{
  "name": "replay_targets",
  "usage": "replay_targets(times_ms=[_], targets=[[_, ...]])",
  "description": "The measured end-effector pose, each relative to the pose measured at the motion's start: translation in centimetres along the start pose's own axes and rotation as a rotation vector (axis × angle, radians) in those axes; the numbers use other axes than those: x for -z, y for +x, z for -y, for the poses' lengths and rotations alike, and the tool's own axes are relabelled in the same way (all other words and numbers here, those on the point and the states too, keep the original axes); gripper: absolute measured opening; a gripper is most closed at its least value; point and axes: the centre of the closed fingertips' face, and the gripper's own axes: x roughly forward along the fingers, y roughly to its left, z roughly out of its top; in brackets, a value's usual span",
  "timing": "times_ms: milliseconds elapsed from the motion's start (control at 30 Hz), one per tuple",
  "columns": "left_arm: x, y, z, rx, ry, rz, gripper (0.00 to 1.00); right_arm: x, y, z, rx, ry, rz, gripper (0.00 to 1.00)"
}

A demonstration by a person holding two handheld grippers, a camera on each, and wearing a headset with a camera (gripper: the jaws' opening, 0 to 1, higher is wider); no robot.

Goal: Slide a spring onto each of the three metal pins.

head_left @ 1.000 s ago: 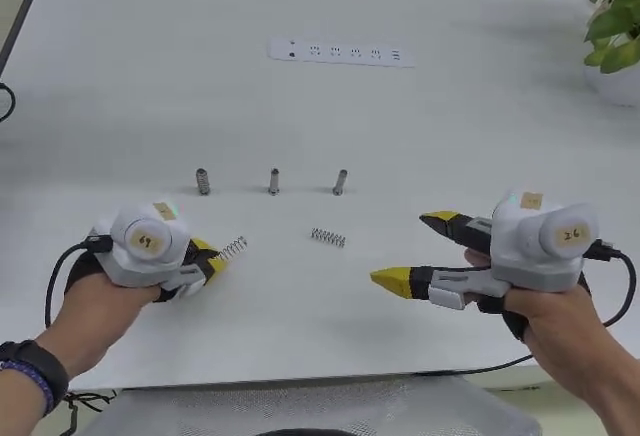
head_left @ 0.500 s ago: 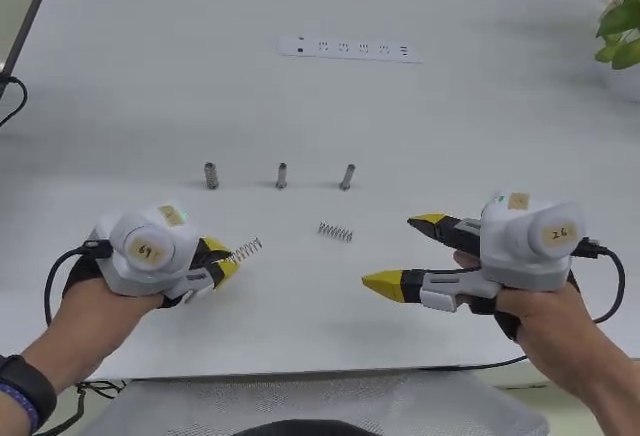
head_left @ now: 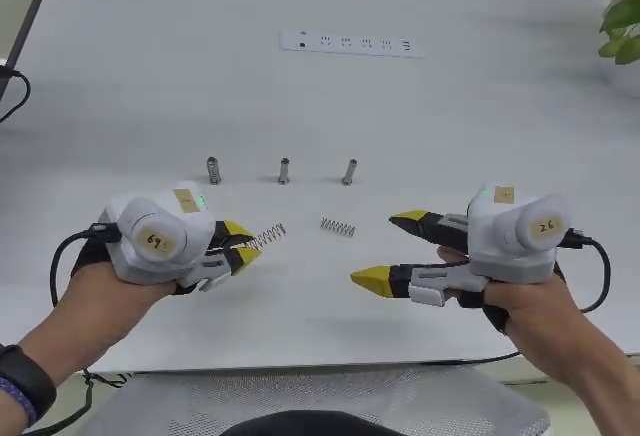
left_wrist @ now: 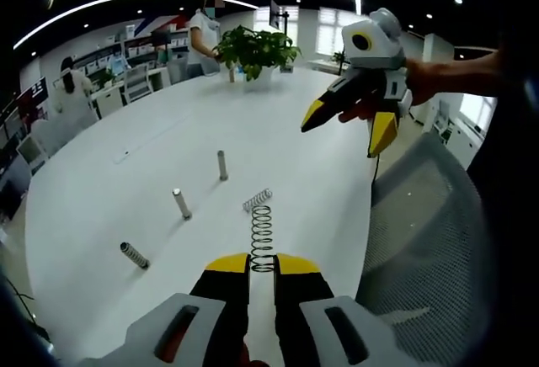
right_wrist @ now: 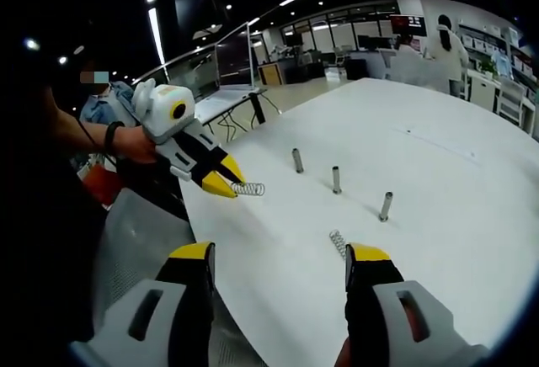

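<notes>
Head view: left gripper [head_left: 247, 243] pinched narrow on one end of the held spring [head_left: 270, 234]. The rest of the coil sticks out past the tips, and we can't tell if its free end touches the table [head_left: 300, 316]. Right gripper [head_left: 375, 248] is wide open, nothing between the jaws. Loose spring [head_left: 338, 227] lies flat between the two tools, just ahead of the right gripper's far tip, touching neither. Three pins stand upright in a row beyond both tools: left pin [head_left: 213, 163] carries a fitted spring [head_left: 213, 174], middle pin [head_left: 284, 170] and right pin [head_left: 349, 171] are bare. Left gripper view: held spring runs straight ahead from the tips, roughly in line with the loose spring, pins off to the jaws' left
</notes>
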Motion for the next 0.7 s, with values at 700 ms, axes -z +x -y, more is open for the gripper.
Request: replay_targets(times_ms=[700], targets=[[-3.9,0.4,3.9,0.096,0.106,0.052,0.03,-0.9,1.6,-2.3,-0.118,-0.044,0.01,0.46]])
